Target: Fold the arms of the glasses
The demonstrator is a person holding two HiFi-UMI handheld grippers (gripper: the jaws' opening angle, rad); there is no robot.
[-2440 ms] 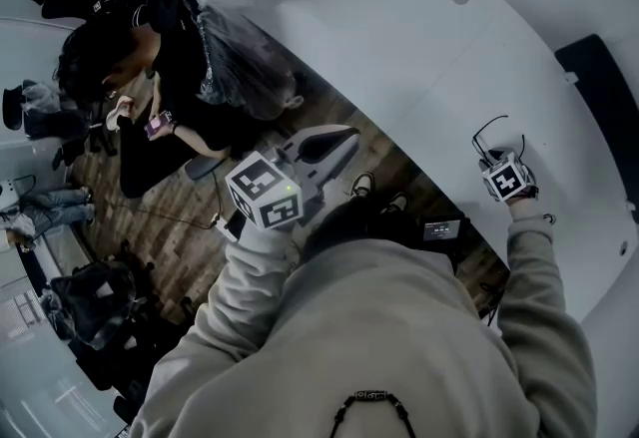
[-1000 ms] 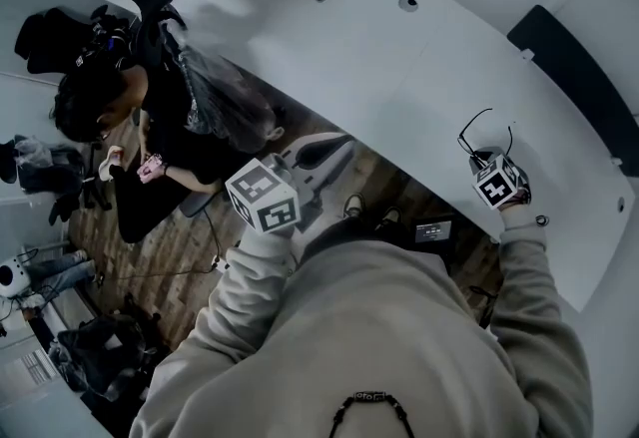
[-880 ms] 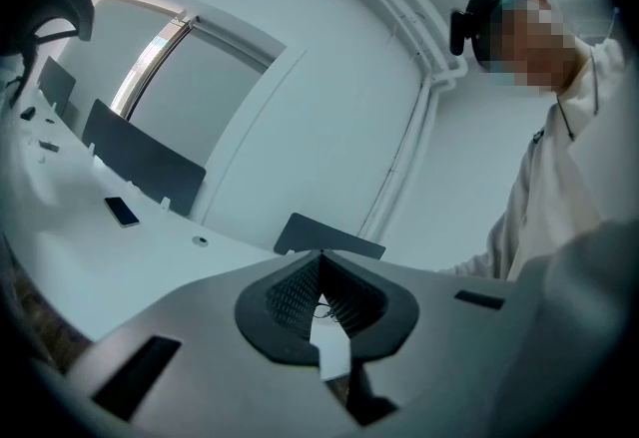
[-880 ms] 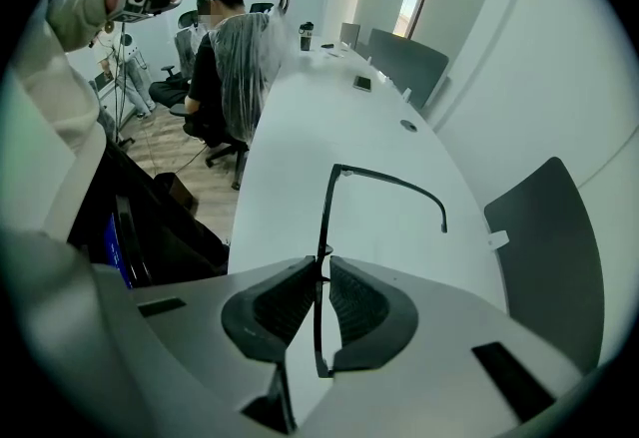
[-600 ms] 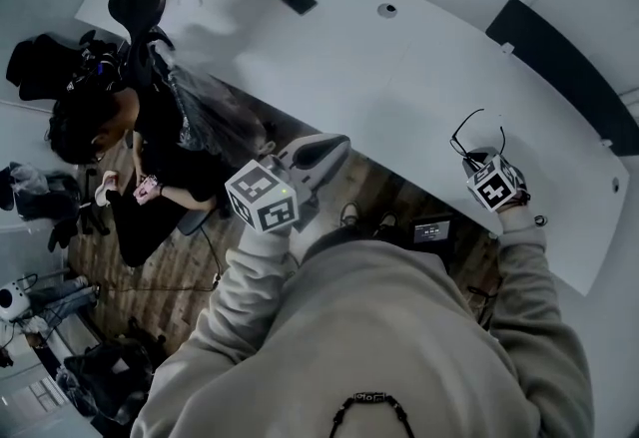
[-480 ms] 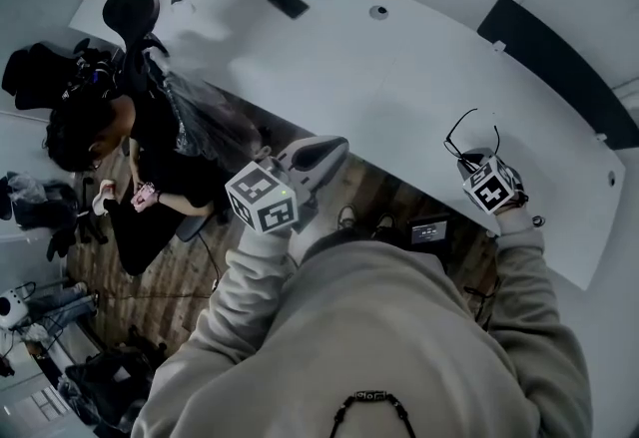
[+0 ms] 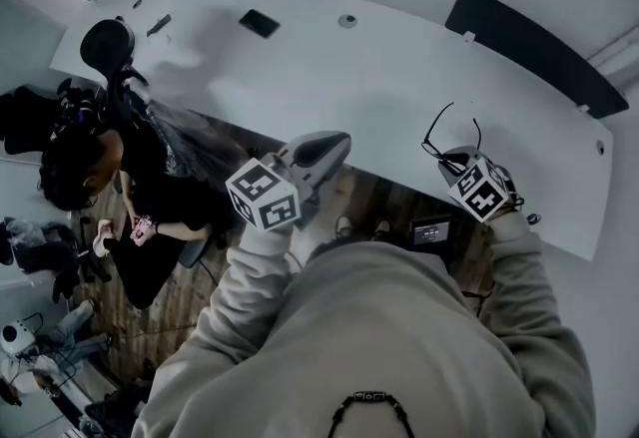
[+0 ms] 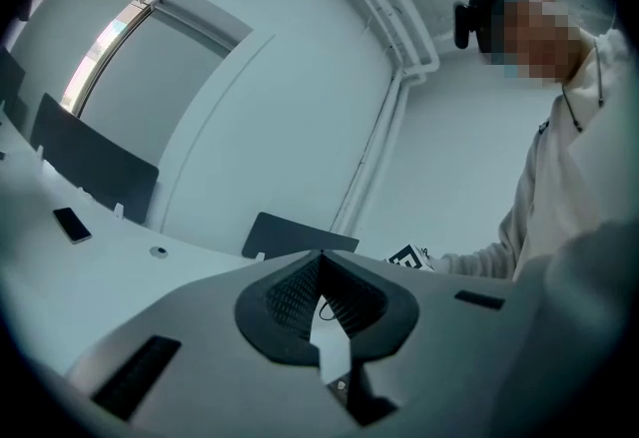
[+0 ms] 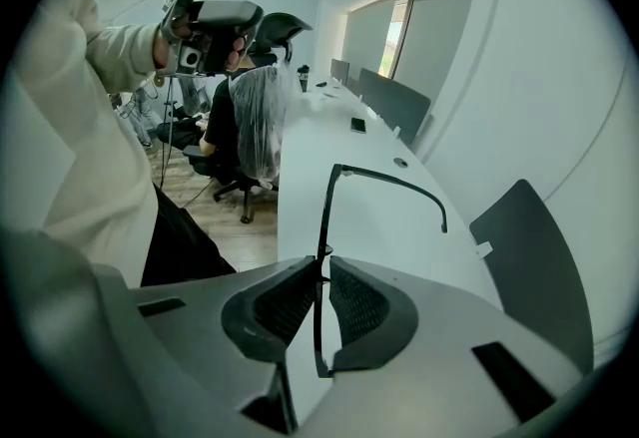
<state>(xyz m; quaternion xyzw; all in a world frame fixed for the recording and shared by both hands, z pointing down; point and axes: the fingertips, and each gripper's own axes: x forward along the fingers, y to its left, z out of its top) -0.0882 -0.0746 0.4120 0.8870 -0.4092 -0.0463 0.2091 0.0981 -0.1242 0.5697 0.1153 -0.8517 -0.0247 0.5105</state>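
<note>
Right claw is clamped on the glasses. It's pinching the front frame edge-on between the pads and pointing steeply down, and the glasses look to be held clear of the desk near its right end. One arm sticks straight out over the desk, fully unfolded. I can't make out the other arm well enough in that view to say how it sits.

Left claw is closed with nothing in it. It's held level out past the near edge of the desk, well apart from the glasses.

So I'd say we're at the "got it in hand, haven't folded anything" stage. Next I reckon the left claw has to come across and nudge that open arm inward toward the frame so it swings at the hinge. Meanwhile the right claw just holds firm. The frame is thin and gripped on its edge, so I'd push gently or it could twist out.
</note>
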